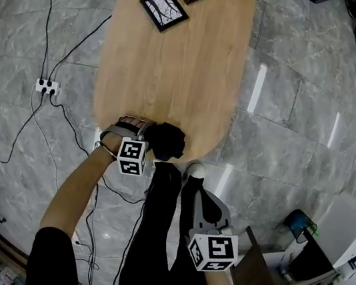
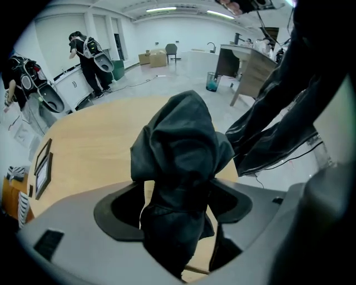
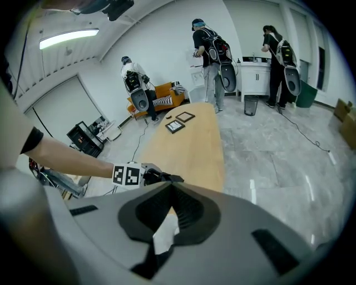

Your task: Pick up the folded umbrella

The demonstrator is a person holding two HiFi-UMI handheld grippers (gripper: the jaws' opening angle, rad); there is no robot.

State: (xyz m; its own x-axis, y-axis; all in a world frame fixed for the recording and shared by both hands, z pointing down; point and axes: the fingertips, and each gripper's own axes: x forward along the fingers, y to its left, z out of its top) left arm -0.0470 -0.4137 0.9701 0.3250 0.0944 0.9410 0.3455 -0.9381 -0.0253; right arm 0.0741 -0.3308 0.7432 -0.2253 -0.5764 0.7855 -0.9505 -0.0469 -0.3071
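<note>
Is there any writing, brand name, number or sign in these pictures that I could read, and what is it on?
No readable text anywhere.
On the left marker cube and the right marker cube: black-and-white square patterns only, not letters.
On the framed picture: dark branching lines, no words.
On the folded umbrella: plain dark fabric, no label showing.

The folded umbrella is a short bundle of black fabric, its cloth crumpled in loose folds and bunched into a hood-like lump at the far end. The jaws of the left gripper press on its narrower part from both sides. From the head view it sits at the near rounded end of the wooden table, just inside the edge
</note>
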